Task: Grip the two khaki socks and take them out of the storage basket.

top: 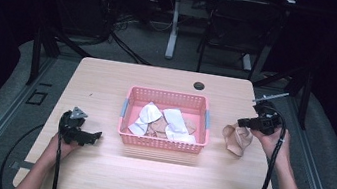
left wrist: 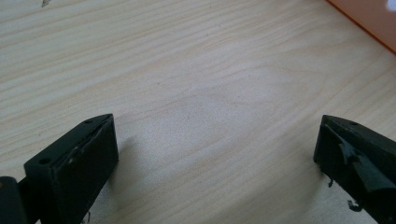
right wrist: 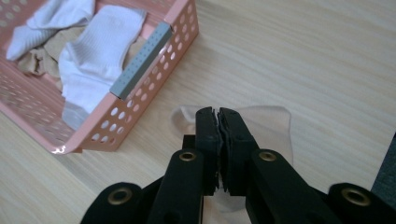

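Observation:
A pink perforated basket stands mid-table and holds white socks and beige ones. Right of the basket, a beige sock lies bunched on the wood. My right gripper is just above it, jaws pressed together. In the right gripper view the sock spreads out from under the right gripper's tips, which seem to pinch its near edge. My left gripper rests low at the table's left, and its open jaws frame bare wood in the left gripper view.
The basket's grey handle faces the right gripper, and its corner shows at the far right of the left gripper view. A dark cable hole sits near the table's back edge. Light wood lies in front of the basket.

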Motion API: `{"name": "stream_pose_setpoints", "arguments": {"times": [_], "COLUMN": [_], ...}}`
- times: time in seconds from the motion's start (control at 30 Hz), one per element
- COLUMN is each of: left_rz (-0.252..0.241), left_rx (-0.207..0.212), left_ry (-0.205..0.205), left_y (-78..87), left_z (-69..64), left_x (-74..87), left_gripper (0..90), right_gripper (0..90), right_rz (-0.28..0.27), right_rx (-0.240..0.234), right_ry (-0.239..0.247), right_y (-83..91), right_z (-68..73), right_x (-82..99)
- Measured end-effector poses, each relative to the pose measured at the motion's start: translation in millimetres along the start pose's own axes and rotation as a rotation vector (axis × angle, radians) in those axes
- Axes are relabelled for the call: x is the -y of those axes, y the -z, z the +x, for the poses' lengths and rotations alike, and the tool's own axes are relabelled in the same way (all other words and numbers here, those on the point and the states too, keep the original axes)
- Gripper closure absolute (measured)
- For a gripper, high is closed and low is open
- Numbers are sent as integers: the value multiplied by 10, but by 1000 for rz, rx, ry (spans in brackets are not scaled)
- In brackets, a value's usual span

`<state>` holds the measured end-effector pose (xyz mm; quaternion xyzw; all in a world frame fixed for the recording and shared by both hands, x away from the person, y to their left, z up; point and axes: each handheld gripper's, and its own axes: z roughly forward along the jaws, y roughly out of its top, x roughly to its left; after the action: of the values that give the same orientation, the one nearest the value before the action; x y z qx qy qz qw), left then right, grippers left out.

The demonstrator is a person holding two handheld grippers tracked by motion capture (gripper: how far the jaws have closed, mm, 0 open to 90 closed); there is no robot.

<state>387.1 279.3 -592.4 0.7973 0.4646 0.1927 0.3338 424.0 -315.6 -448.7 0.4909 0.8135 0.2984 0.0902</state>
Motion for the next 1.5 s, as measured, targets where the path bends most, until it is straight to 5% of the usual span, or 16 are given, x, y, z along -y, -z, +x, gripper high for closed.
{"name": "stream_pose_setpoints", "arguments": {"times": [0.9,1.07,1.33,1.5], "left_rz": [0,0,0,0], "left_rx": [-1,0,0,0], "left_ry": [0,0,0,0], "left_y": [1,1,1,1], "left_z": [0,-1,0,0], "left_x": [1,1,0,1], "left_gripper": [0,0,0,0], "right_gripper": [800,642,195,91], "right_rz": [198,191,130,120], "right_rx": [-16,-8,-13,-14], "right_ry": [-38,-46,-71,-68], "right_y": [-668,-649,-417,-302], "right_z": [-69,-76,-42,-10], "right_x": [267,270,257,371]}}
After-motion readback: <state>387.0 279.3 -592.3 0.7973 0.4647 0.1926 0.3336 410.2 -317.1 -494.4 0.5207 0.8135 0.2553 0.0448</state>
